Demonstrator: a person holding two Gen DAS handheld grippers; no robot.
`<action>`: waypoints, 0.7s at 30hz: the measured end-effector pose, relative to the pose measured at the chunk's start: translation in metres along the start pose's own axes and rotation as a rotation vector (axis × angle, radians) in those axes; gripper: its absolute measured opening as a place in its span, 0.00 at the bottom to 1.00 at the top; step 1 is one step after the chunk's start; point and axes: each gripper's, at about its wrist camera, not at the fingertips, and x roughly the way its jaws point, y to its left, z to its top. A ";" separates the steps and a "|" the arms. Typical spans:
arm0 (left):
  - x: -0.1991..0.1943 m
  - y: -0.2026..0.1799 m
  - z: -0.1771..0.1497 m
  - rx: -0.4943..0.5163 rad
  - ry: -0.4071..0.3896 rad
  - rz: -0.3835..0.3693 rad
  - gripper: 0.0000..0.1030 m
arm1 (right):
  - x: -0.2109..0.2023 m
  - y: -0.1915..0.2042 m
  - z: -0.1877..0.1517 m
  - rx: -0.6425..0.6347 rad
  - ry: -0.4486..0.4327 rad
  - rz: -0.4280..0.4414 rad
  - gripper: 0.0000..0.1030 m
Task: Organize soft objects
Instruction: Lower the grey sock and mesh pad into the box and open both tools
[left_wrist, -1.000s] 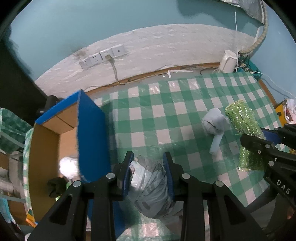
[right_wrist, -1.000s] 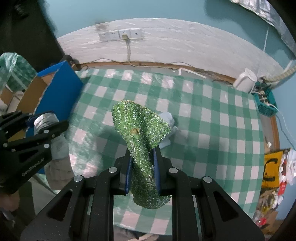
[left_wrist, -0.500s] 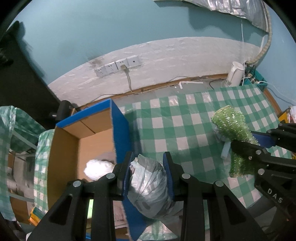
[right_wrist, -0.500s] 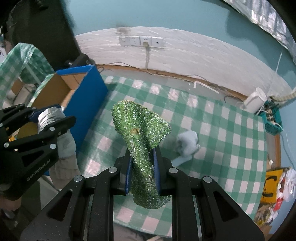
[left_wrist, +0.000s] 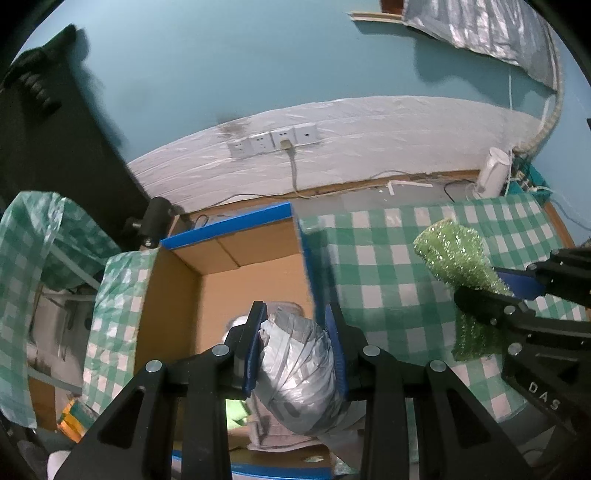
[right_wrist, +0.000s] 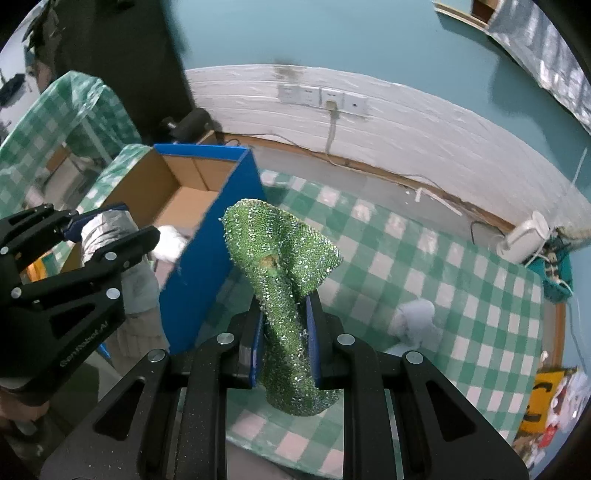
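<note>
Above the open cardboard box (left_wrist: 236, 266), the left gripper (left_wrist: 295, 339) clamped a silver-grey soft bundle (left_wrist: 299, 365) between its blue pads, the bundle's long axis running back along the fingers and its lower end hanging down toward the box floor. Beside the box's blue right wall (right_wrist: 207, 269), over the green checked tablecloth (right_wrist: 443, 280), the right gripper (right_wrist: 283, 332) pinched a glittery green cloth (right_wrist: 284, 266) that stood folded above its jaws. Of the two, the left gripper appeared nearer the box mouth, so its bundle seemed likelier to drop first. Inside the box lay a white soft item (right_wrist: 170, 243). Well right of the box, a pale grey soft toy (right_wrist: 417, 321) remained on the cloth, not yet collected.
</note>
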 end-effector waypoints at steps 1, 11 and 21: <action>-0.001 0.004 0.000 -0.008 -0.002 0.002 0.32 | 0.001 0.005 0.002 -0.008 0.000 0.004 0.18; -0.007 0.055 -0.008 -0.095 -0.024 0.033 0.32 | 0.013 0.051 0.021 -0.083 0.010 0.038 0.18; 0.004 0.101 -0.027 -0.169 0.001 0.065 0.32 | 0.032 0.096 0.032 -0.144 0.042 0.071 0.18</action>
